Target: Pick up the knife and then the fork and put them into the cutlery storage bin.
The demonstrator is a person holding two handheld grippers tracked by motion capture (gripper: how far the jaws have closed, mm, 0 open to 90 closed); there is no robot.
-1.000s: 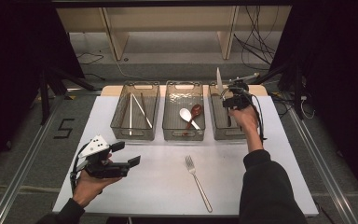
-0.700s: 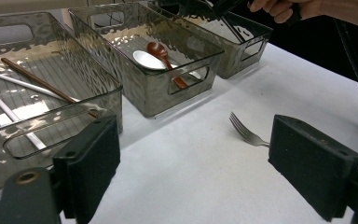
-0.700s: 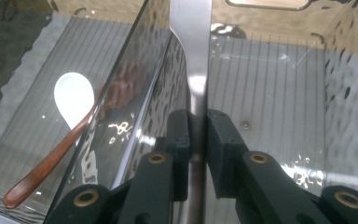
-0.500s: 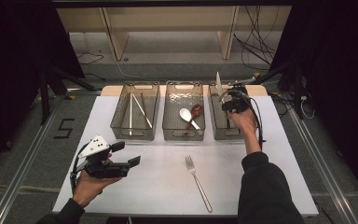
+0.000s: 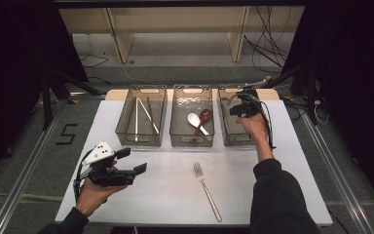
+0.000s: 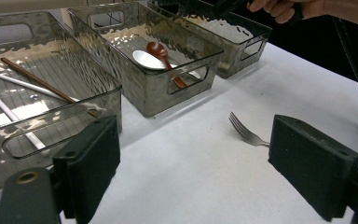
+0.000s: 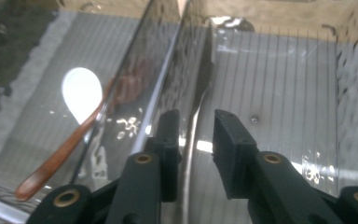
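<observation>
Now | right gripper over right bin, jaws just opening, knife loose between them, lying in bin | left gripper gapes empty near fork

The high view looks down on the table; each hand-held gripper view sits close, sharing the spoon tray, perhaps.

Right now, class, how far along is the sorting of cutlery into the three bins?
Done: chopsticks lie in the left bin, two spoons in the middle bin. In hand: the right gripper, its jaws just opening, lets go of a metal utensil lying in the right bin. Left: the fork on the table, near the open, empty left gripper.
</observation>
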